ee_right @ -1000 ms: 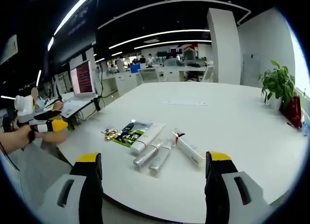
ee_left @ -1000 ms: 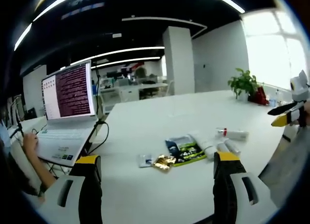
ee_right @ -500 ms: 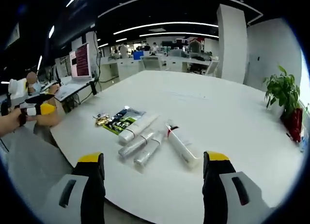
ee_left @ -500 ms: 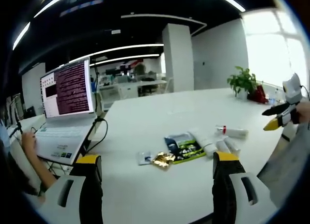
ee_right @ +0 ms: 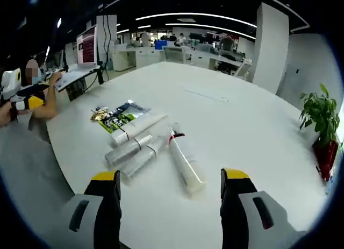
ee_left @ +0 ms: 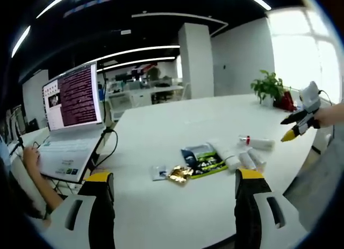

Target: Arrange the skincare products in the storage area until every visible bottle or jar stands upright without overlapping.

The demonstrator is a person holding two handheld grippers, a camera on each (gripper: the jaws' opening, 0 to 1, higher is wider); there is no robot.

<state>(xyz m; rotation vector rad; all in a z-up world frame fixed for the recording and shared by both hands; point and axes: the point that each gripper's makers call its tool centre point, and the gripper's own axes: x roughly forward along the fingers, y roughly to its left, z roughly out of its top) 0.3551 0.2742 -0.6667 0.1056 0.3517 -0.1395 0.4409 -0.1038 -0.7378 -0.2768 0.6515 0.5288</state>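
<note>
Four skincare tubes lying flat on the white table point(ee_right: 258, 125), none upright yet; nearest the right gripper point(ee_right: 169, 187), the red-banded tube point(ee_right: 185, 162), its cap end toward the far side and its flat crimped end toward the jaws; just beside it on the left, two silvery tubes point(ee_right: 131, 152) side by side and touching; beyond those, a longer white tube point(ee_right: 137, 129) with its far end resting against the green sachet point(ee_right: 119, 116); next to that sachet, a crumpled gold wrapper point(ee_right: 99, 113). Right gripper wide open, holding nothing, hovering above the table edge and lined up roughly with the red-banded tube. Left gripper point(ee_left: 172, 190) likewise spread wide and empty, well back from the cluster, the sachet and wrapper ahead of it, an open laptop point(ee_left: 72, 125) off to its left with a person's hand point(ee_left: 29, 157) at the keyboard. Likely step: reaching for the first tube. Best approach, by the look of it: close across the tube's body near the cap, not on the soft crimped end; lift clear of its neighbours before tipping; set down cap-first on bare table well apart from the rest; release only once steady, since a tube balanced on a narrow cap could topple easily.
</note>
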